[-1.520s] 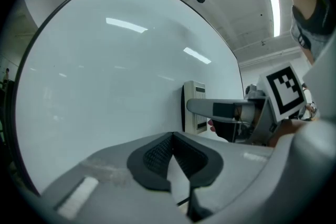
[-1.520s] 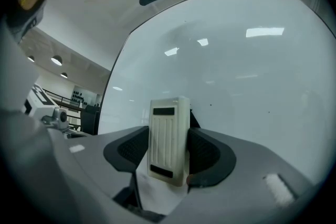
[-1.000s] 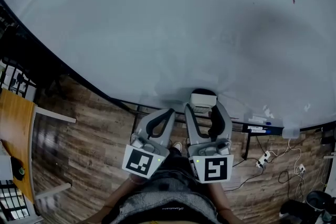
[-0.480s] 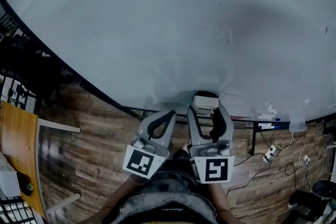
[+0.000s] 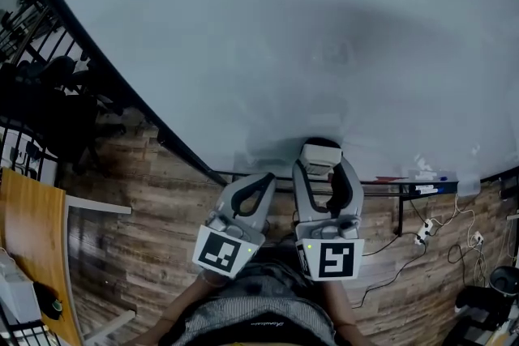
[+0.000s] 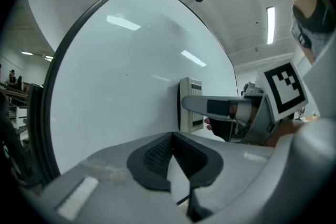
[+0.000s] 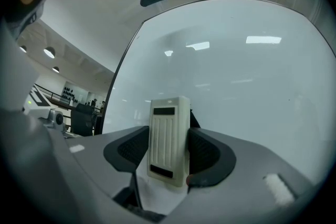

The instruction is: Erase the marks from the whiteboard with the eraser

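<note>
1. Whiteboard (image 5: 268,36) fills the top of the head view, above a wood floor (image 5: 138,198).
2. Far left, a desk (image 5: 32,239) corner shows.
3. Left claw (image 5: 261,179) hangs just below the board's edge, jaws closed together on nothing.
4. Right claw (image 5: 323,171), just beside it, grips the eraser (image 5: 318,156) upright between its pads, at the board's lower edge. Its dark face is turned to the board.
5. Right of that, a tray (image 5: 369,185) carries markers (image 5: 426,190), and cables (image 5: 422,235) trail on the floor.
</note>
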Demonstrator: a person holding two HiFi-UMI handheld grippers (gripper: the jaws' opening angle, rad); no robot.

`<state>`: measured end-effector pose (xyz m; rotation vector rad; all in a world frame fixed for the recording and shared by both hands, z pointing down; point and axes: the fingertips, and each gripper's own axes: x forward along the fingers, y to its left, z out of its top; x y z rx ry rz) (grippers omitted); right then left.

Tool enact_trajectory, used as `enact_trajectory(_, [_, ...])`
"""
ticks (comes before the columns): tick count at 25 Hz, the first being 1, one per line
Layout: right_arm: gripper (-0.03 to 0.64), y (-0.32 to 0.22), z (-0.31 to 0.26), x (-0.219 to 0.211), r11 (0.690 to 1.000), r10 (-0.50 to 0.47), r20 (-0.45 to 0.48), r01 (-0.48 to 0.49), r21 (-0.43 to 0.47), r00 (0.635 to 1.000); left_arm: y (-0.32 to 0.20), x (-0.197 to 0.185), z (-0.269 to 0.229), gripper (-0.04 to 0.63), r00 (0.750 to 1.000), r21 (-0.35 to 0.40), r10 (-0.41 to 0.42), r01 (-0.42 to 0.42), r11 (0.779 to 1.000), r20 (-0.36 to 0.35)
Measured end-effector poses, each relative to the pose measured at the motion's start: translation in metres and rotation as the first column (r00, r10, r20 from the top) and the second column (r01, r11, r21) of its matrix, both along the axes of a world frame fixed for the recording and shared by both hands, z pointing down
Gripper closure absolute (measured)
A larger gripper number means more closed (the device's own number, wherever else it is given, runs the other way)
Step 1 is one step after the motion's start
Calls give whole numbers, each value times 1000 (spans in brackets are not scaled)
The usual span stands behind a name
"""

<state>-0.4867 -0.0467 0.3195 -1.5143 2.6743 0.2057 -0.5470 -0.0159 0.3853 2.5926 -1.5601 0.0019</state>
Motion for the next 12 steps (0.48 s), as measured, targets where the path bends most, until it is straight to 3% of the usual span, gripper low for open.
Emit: enact_trajectory(12, [374,12,3,-92,998,-64,3,64,8,998,20,-80,7,592,999,-9,-39,39,999,16])
